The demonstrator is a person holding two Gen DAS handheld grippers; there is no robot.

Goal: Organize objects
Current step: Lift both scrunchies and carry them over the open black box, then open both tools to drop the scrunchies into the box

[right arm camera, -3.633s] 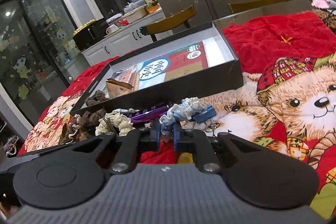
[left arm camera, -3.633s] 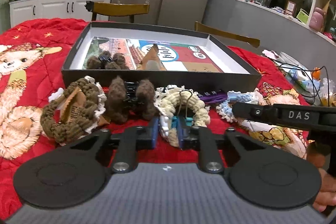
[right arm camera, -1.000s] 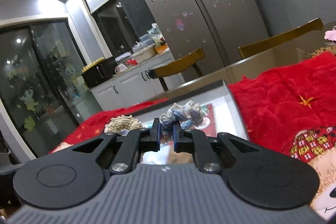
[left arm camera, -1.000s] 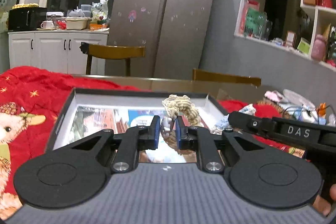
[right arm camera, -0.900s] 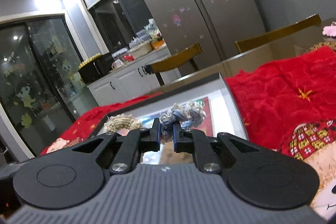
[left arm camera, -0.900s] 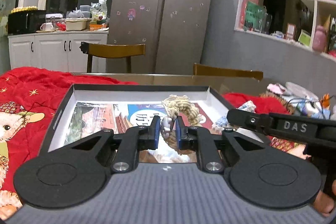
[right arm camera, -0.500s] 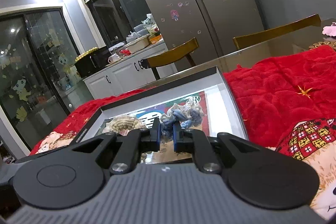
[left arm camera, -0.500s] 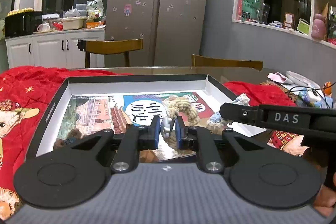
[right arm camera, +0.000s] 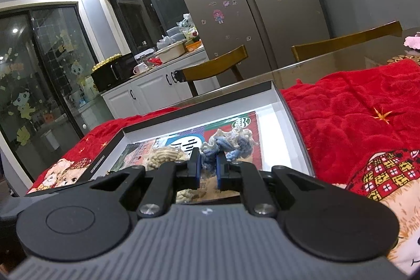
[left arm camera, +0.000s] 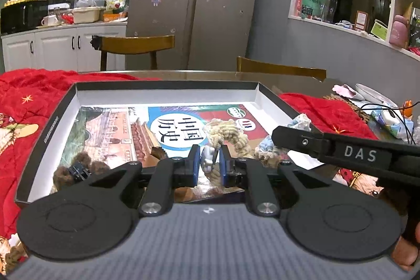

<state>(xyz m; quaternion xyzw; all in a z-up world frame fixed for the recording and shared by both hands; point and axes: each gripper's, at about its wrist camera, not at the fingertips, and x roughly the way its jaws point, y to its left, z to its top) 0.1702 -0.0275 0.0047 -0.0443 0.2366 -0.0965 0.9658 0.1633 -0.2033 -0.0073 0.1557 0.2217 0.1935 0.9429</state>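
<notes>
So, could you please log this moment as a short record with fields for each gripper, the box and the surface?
left gripper: shut on the cream scrunchie, held over the box
right gripper: shut on the blue scrunchie, also over the box
box: open, printed sheet inside, brown hair clip in its near left corner
surface: red blanket

One box [left arm camera: 47, 133], one cream scrunchie [left arm camera: 228, 134], one blue scrunchie [right arm camera: 231, 143], one brown clip [left arm camera: 81, 167], two chairs [left arm camera: 136, 43].

Inside the shallow box [left arm camera: 56, 120], bare printed floor lay open at the far left. A brown fuzzy clip [left arm camera: 78, 169] blocked the near-left corner, and the right gripper [left arm camera: 282, 134] crossed the right wall.
</notes>
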